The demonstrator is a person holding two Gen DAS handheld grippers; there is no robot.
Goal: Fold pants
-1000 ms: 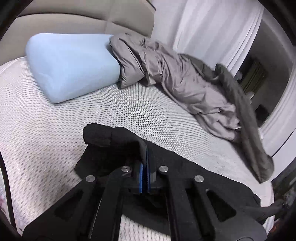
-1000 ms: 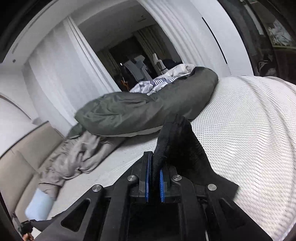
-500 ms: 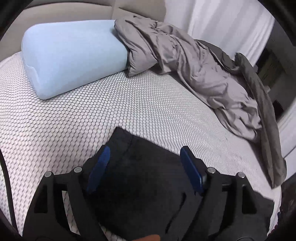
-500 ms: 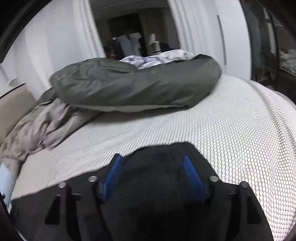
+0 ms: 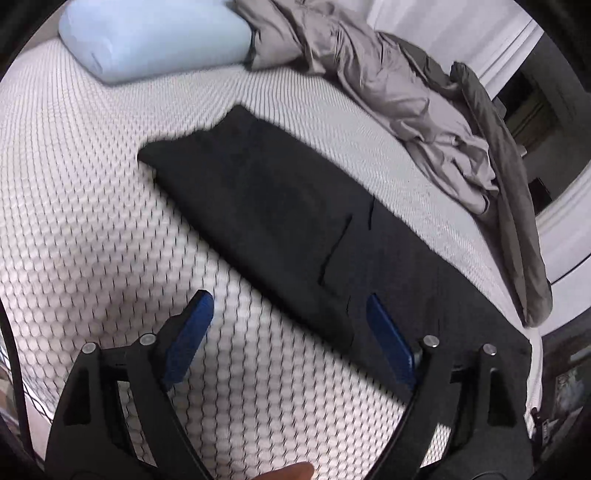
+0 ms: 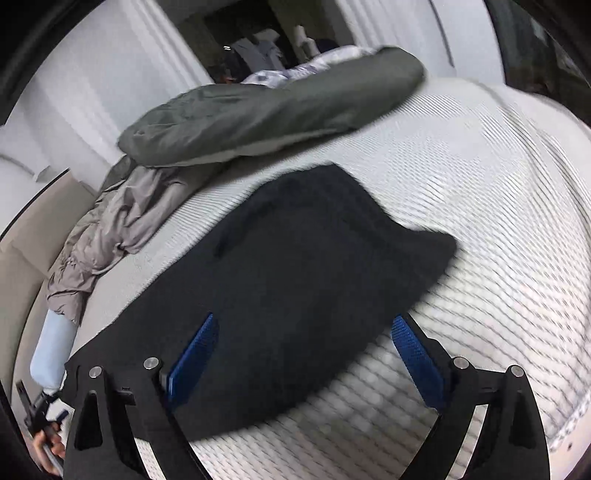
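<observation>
The black pants (image 5: 280, 206) lie flat as a long folded band on the white honeycomb mattress (image 5: 92, 221). My left gripper (image 5: 286, 299) hovers open over the pants' near edge. One blue pad is above the mattress, the other above the cloth, and nothing is gripped. In the right wrist view the pants (image 6: 303, 251) spread out ahead with one rounded end toward the right. My right gripper (image 6: 303, 319) is over that end with its jaws opening wide. The cloth lies under them, and the pads do not press on it.
A pale blue pillow (image 5: 155, 33) sits at the head of the bed. Crumpled grey bedding (image 5: 388, 85) and a dark green duvet (image 6: 277, 107) line the far side. A beige headboard (image 6: 22, 236) and white curtains stand behind. The mattress edge (image 6: 569, 424) falls away at the right.
Both grippers were shut on bunched black cloth a second ago. Both have let go and opened, and the pants now lie flat on the mattress. Both views have dipped lower.
</observation>
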